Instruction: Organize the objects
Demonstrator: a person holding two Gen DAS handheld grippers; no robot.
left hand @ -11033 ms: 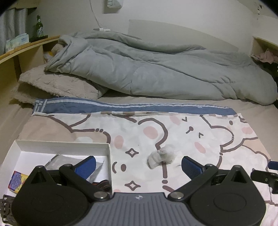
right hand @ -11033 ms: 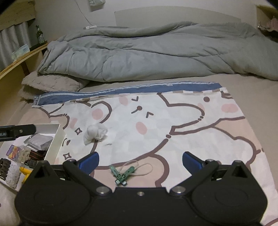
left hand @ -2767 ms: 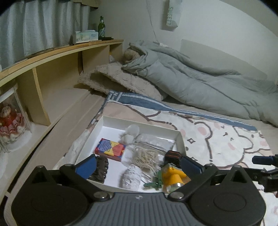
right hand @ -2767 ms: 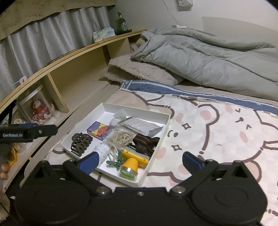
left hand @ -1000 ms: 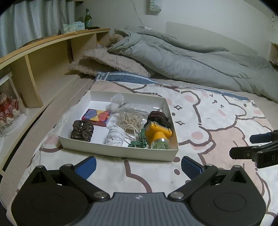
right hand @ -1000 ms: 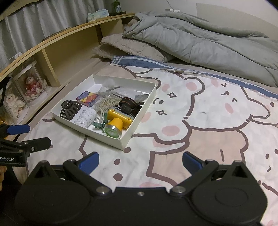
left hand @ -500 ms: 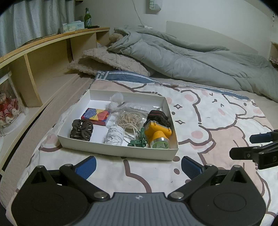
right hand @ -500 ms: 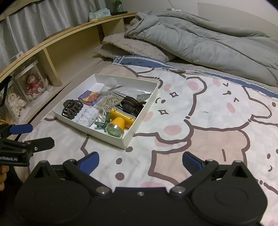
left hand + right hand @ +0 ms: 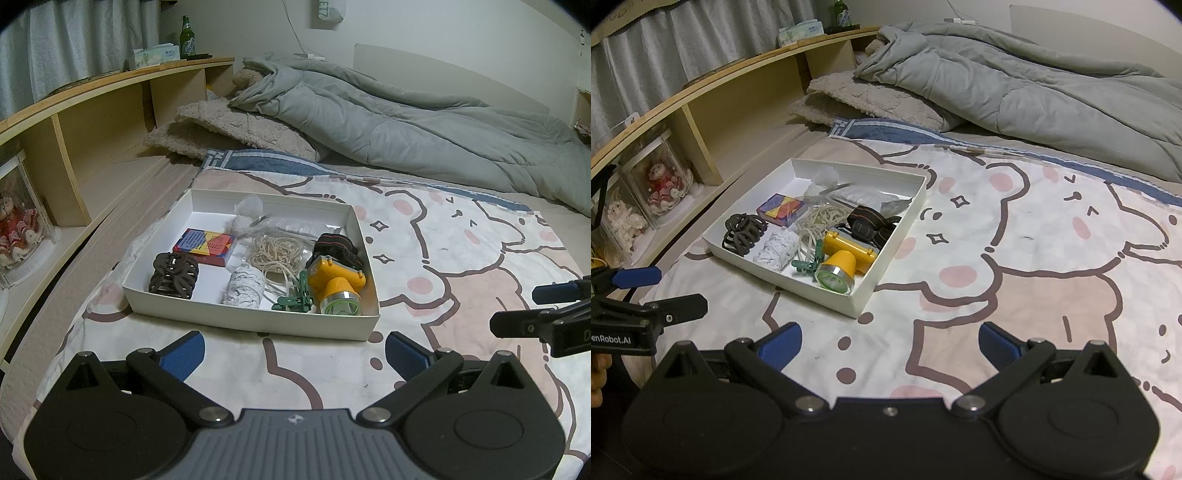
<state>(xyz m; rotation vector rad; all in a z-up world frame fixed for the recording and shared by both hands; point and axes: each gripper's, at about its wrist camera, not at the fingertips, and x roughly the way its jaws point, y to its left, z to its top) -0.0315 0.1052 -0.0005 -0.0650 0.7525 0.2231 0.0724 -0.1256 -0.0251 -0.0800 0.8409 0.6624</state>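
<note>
Ahead of both spread empty tongs (image 9: 293,352), filled white box (image 9: 251,319) on blanket (image 9: 461,258)

Matt white cardboard box (image 9: 255,319), glossy yellow plastic headlamp (image 9: 334,281)

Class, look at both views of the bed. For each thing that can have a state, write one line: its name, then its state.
White box: lidless, filled.
Yellow headlamp: lying in the box.
Green clip: lying in the box.
Grey duvet: rumpled.
Left hand-held gripper: open, holding nothing.
Right hand-held gripper: open, holding nothing.
</note>
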